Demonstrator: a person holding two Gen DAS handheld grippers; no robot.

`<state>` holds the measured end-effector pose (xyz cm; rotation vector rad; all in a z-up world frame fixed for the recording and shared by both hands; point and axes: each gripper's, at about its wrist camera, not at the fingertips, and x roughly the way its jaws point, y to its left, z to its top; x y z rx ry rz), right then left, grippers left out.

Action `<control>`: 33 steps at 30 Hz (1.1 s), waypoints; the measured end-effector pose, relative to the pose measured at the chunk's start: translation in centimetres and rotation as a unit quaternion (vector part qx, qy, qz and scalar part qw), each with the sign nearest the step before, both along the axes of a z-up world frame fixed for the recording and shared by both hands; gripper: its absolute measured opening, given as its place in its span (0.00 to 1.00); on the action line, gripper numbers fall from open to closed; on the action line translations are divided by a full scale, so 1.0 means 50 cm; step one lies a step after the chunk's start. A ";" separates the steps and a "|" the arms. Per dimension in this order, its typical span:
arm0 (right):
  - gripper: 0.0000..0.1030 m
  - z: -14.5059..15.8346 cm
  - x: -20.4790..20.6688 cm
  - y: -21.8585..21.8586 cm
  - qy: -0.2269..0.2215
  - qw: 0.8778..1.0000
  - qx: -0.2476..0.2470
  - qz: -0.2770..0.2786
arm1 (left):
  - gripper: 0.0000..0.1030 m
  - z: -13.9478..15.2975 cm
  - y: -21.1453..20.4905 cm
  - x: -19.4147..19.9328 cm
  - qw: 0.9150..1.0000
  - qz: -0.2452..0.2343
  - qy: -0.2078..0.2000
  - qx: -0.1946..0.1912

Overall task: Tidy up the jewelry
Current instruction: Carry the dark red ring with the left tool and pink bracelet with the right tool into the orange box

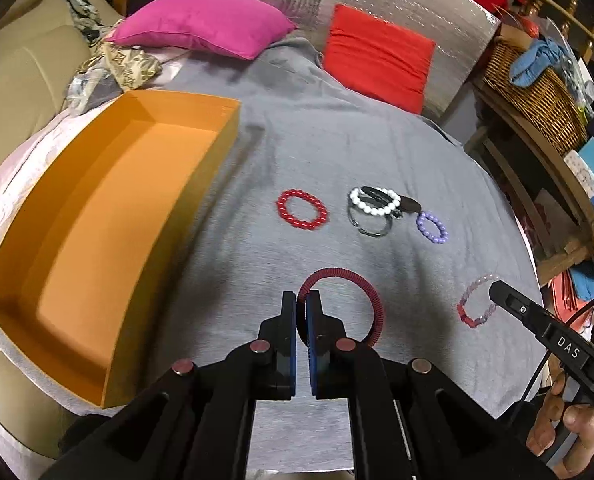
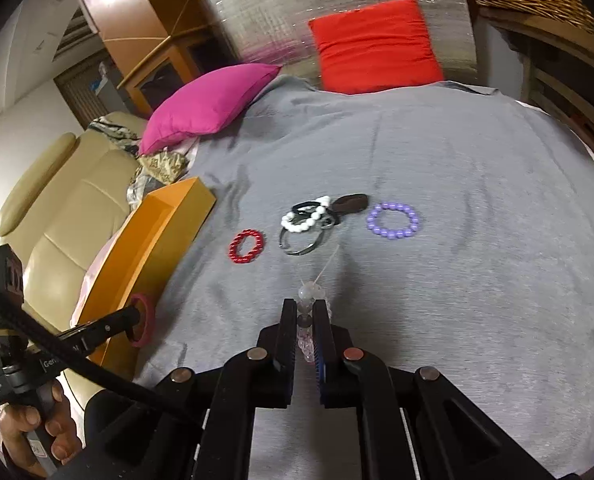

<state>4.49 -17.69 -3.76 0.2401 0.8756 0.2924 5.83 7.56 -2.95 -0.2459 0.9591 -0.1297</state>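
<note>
1. Jewelry, left wrist view: left gripper [image 1: 301, 298] is clamped on a ribbed dark-red bangle [image 1: 367, 296]. On the grey cloth [image 1: 337, 140] lie a glossy red bead bracelet [image 1: 301, 209], a white bead bracelet [image 1: 375, 201] over a metal bangle [image 1: 371, 226], and a purple bead bracelet [image 1: 431, 227]. An open orange box [image 1: 109, 216] sits to the left.
2. Right wrist view: right gripper [image 2: 305, 306] is closed on a clear-and-pink bead bracelet [image 2: 311, 292]. Pink pillow [image 2: 213, 104] and red pillow [image 2: 377, 46] lie at the far edge; a beige sofa [image 2: 57, 200] stands to the left.

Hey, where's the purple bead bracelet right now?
The purple bead bracelet lies on the grey cloth, right of the white bead bracelet, beside a dark oval piece.
</note>
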 end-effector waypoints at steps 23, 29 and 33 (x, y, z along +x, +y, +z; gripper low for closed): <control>0.08 0.060 0.071 0.223 -0.031 0.994 -0.020 0.102 | 0.05 0.011 0.222 -0.012 0.991 0.133 -0.018 0.015; 0.08 0.080 0.101 0.320 -0.043 0.989 -0.018 0.144 | 0.05 -0.017 0.272 -0.009 0.985 0.171 -0.002 0.022; 0.08 0.087 0.133 0.387 -0.039 0.984 0.005 0.174 | 0.05 -0.035 0.295 -0.010 0.982 0.187 0.010 0.027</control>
